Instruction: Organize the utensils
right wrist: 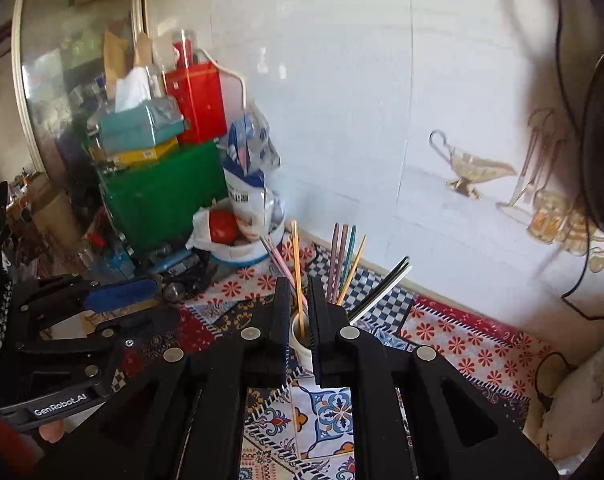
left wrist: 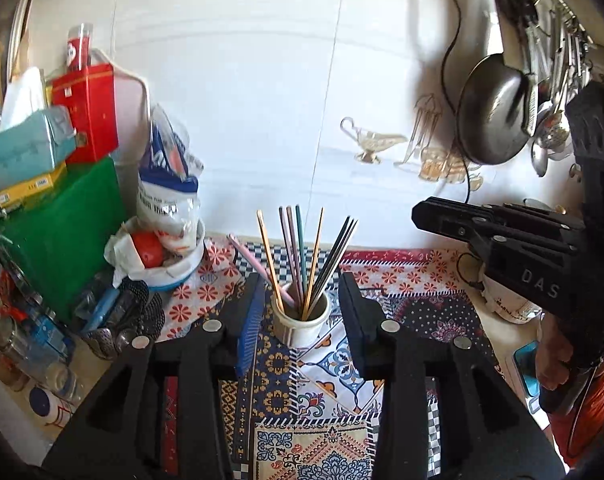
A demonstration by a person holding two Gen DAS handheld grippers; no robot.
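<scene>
Framing the white cup [left wrist: 300, 322] of chopsticks [left wrist: 302, 258] dead ahead, the left gripper [left wrist: 300, 312] hangs spread wide. Right gripper [right wrist: 300, 320], nearly pressed together, brackets one orange chopstick [right wrist: 298, 268] (contact unclear), likely seating it upright.

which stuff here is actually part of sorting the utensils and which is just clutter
Job in hand:
- chopsticks
- white cup holding them
- left claw, open around the cup
- right claw, nearly closed

Just lying about:
- tissue box
- red box
- tomato
- black pan
</scene>
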